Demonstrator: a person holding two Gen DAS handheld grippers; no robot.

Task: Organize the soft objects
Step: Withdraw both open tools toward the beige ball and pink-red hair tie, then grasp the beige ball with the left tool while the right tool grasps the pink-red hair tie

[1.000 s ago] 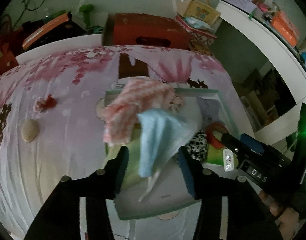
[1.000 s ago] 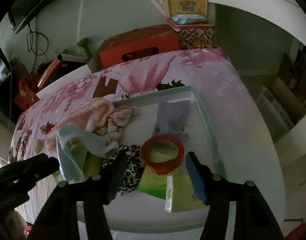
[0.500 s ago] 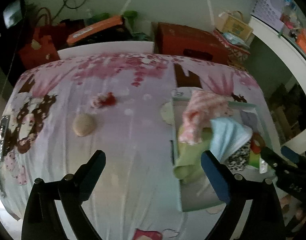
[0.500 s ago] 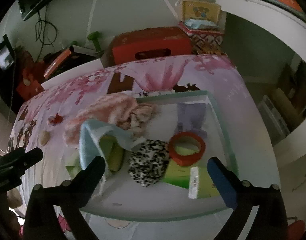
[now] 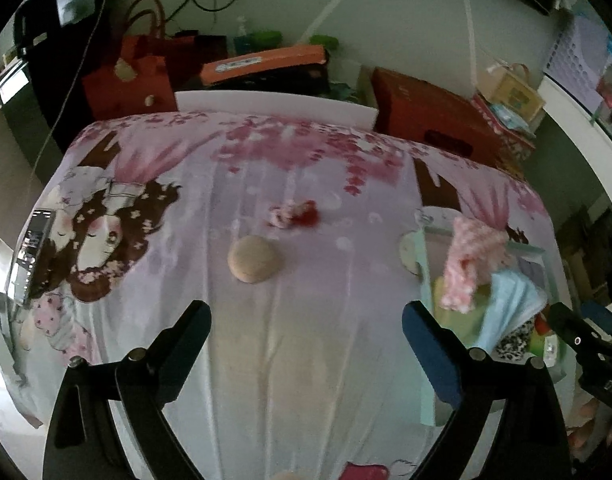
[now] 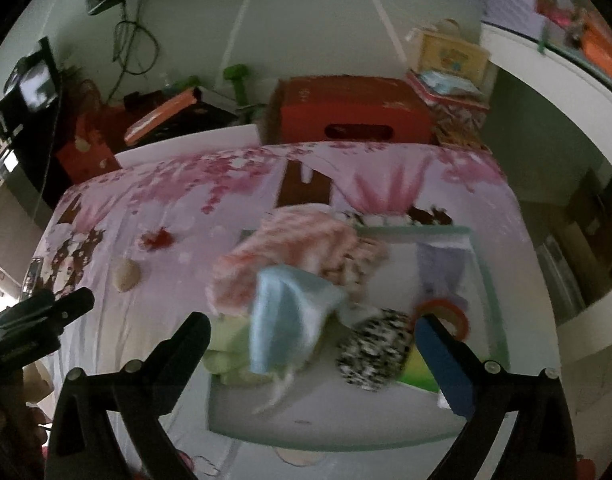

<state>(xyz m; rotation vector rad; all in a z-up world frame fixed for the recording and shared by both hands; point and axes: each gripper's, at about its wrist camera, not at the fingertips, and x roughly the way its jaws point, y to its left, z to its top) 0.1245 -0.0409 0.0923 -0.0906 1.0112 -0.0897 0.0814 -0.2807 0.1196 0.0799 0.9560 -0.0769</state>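
You have one tray (image 6: 482,280) on the bed (image 5: 306,360), holding one pink knit cloth (image 6: 290,256), one light-blue cloth (image 6: 286,312), one green cloth (image 6: 226,352), one leopard-print scrunchie (image 6: 374,352) and one red ring (image 6: 442,308). Loose on the bed you have two things: one beige round pad (image 5: 255,259) and one red-and-pink hair tie (image 5: 294,214).

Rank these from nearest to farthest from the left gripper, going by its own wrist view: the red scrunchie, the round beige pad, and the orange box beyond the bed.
1. round beige pad, just ahead of the left gripper
2. red scrunchie, farther up the bedsheet
3. orange box, past the bed's far edge, upper right
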